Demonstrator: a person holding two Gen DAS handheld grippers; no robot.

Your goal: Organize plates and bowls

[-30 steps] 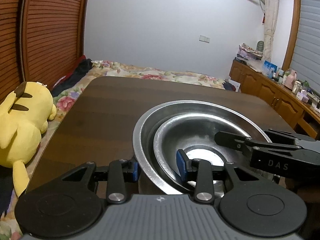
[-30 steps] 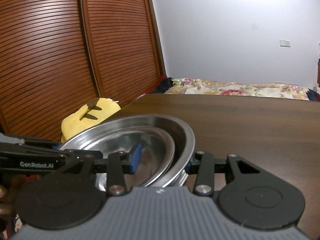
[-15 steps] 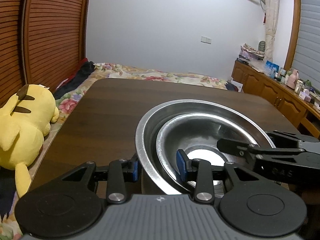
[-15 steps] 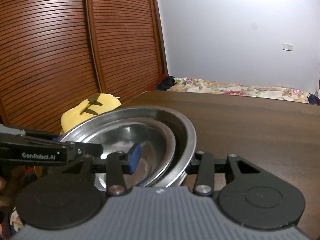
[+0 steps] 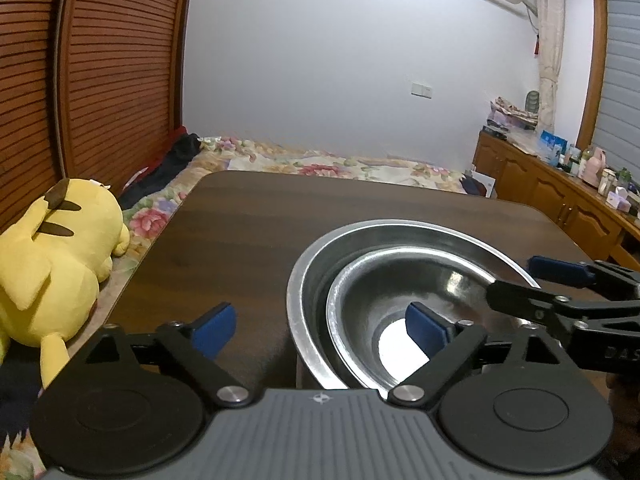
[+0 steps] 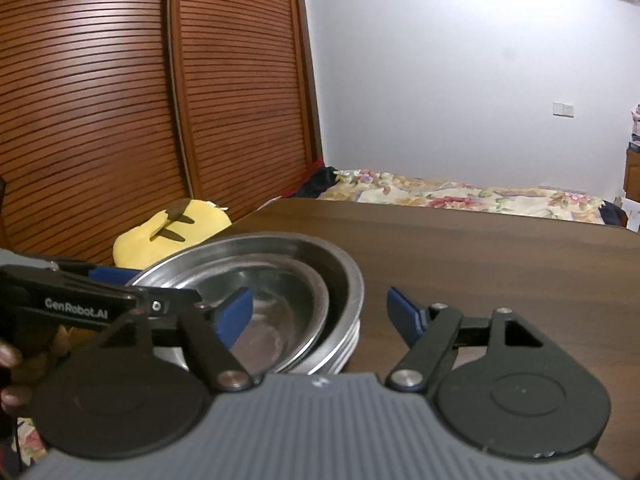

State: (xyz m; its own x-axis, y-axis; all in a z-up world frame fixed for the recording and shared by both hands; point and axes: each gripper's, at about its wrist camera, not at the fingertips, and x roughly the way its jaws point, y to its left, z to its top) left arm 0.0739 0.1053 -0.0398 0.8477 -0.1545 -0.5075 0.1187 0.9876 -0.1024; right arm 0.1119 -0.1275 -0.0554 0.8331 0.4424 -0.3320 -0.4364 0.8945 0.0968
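A stack of steel bowls sits on the dark wooden table (image 5: 248, 216). The large outer bowl (image 5: 304, 276) holds a smaller bowl (image 5: 360, 304) nested inside. In the right wrist view the large bowl (image 6: 344, 276) and the inner bowl (image 6: 292, 300) show at lower left. My left gripper (image 5: 320, 326) is open, its jaws spread either side of the bowls' near left rims, not touching. My right gripper (image 6: 320, 314) is open, straddling the right rims. The right gripper also shows in the left wrist view (image 5: 560, 292), and the left gripper in the right wrist view (image 6: 100, 300).
A yellow plush toy (image 5: 52, 248) lies on the floral bed (image 5: 320, 166) left of the table. Slatted wooden wardrobe doors (image 6: 120, 100) stand at the left. A wooden cabinet (image 5: 560, 196) with small items runs along the right wall.
Both grippers were shut on the rims of the bowl stack; both have now opened and let go. The bowls rest on the table.
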